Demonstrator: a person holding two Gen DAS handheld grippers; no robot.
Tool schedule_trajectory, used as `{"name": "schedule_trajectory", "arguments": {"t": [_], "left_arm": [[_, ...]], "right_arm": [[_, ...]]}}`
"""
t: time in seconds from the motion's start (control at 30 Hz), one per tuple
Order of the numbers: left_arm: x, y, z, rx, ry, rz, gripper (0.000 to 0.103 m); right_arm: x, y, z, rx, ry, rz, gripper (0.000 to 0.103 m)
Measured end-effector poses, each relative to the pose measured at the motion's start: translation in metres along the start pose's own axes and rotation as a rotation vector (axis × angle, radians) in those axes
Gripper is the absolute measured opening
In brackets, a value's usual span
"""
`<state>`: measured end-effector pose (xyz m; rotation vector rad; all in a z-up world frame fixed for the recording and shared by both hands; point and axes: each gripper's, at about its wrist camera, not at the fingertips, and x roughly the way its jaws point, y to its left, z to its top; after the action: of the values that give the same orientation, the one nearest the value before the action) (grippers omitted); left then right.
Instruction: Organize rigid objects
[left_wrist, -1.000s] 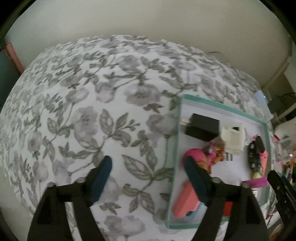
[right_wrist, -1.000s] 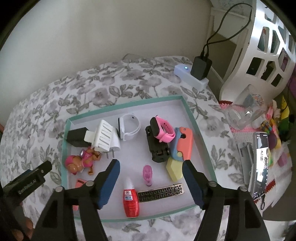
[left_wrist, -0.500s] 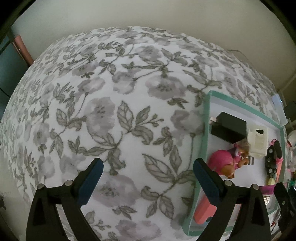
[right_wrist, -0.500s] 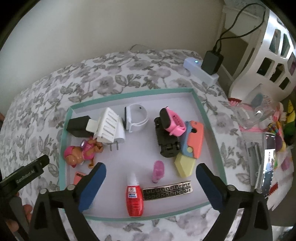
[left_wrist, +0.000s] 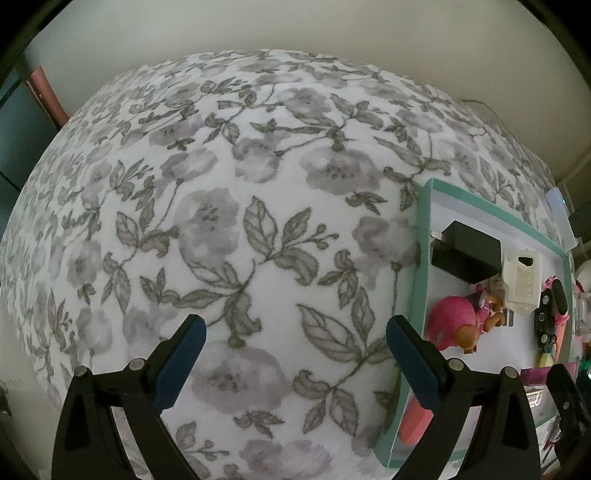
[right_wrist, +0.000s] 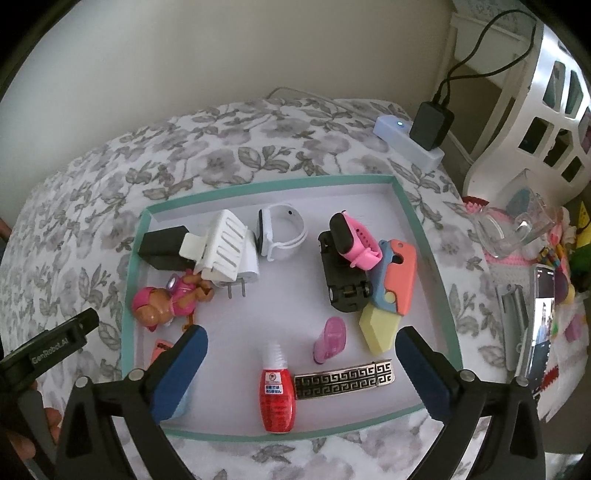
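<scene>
On the floral bedspread (left_wrist: 236, 229) sits the teal-rimmed tray (right_wrist: 421, 236), and every loose item I can see is already inside it. Cloth to the left of the tray is bare.

Tray contents, big to small:
- white slotted plug adapter (right_wrist: 225, 247), leaning on the black charger block (right_wrist: 162, 242) at the far left corner
- white smartwatch (right_wrist: 280, 230), mid-back
- black toy car (right_wrist: 341, 284), with the pink watch (right_wrist: 352, 240) lying across its top
- coral-and-blue folding piece (right_wrist: 397, 275), touching the car's right side; yellow wedge (right_wrist: 380, 326) just in front of it
- pink pup figure (right_wrist: 168, 301), on its side near the left wall
- patterned metal hair clip (right_wrist: 345, 378) and red glue bottle (right_wrist: 277, 393), side by side at the near edge
- small pink cap-like thing (right_wrist: 330, 339), centre
- coral flat piece (left_wrist: 417, 421), near left corner, mostly hidden behind a finger; can't tell what it is

Left gripper (left_wrist: 291, 354): jaws wide apart, nothing between them, hovering over bare cloth just left of the tray wall. Right gripper (right_wrist: 301, 363): jaws wide apart, poised above the near edge with the glue bottle and hair clip between the fingers, no contact.

My read: gathering looks done. Items lie at mixed angles, some stacked, so any tidying within the tray remains. Clutter on the side table at right is probably out of scope; can't confirm.
</scene>
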<state>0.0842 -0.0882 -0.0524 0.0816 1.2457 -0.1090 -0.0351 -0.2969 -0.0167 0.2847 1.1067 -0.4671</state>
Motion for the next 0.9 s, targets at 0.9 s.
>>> {"name": "schedule_trajectory", "arguments": {"t": [0.9], "left_arm": [[-0.064,0.035,-0.043,0.04,-0.083,-0.048,0.098]], "right_arm": [[-0.039,0.016,-0.048,-0.017,-0.034,0.028,0.103]]}}
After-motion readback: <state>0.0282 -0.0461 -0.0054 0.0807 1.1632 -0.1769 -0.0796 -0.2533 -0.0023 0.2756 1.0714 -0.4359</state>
